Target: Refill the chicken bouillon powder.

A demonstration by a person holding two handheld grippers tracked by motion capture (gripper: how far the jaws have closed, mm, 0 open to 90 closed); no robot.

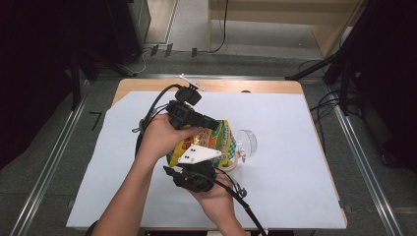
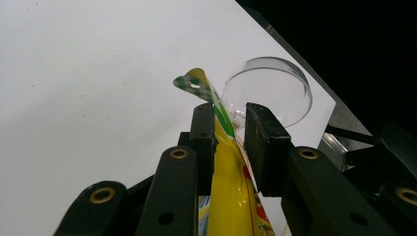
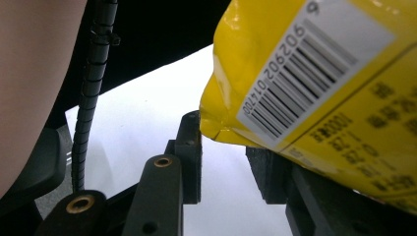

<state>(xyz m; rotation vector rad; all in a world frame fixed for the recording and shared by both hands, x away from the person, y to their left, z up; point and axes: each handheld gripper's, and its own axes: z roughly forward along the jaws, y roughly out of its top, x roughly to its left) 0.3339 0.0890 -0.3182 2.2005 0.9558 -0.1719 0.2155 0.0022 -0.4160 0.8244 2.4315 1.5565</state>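
The yellow snack bag (image 1: 216, 142) is held above the white-covered bench (image 1: 295, 162), near its middle, between the two hand-held grippers. In the high view the left gripper (image 1: 209, 123) comes in from the upper left, carried by the left hand (image 1: 162, 135), and meets the bag at its upper edge. In the left gripper view the two black jaws stand on either side of the bag's green-checked top seam (image 2: 196, 86); the left jaw lies against the film, while a narrow gap shows between the film and the right jaw, so a firm clamp cannot be confirmed from the pictures. The right gripper (image 1: 194, 177), carried by the right hand (image 1: 216, 196), sits at the near side of the bag with its grey three-cornered plate (image 1: 199, 155) on top. In the right gripper view the bag's lower corner, bearing a barcode (image 3: 300, 78), lies over the jaw tips; the corner rests against the left jaw and covers the right jaw, and whether the jaws pinch it cannot be told. A clear plastic cup (image 1: 247, 142) lies on its side on the bench just right of the bag; in the left gripper view its open rim (image 2: 268, 91) appears directly beyond the seam.
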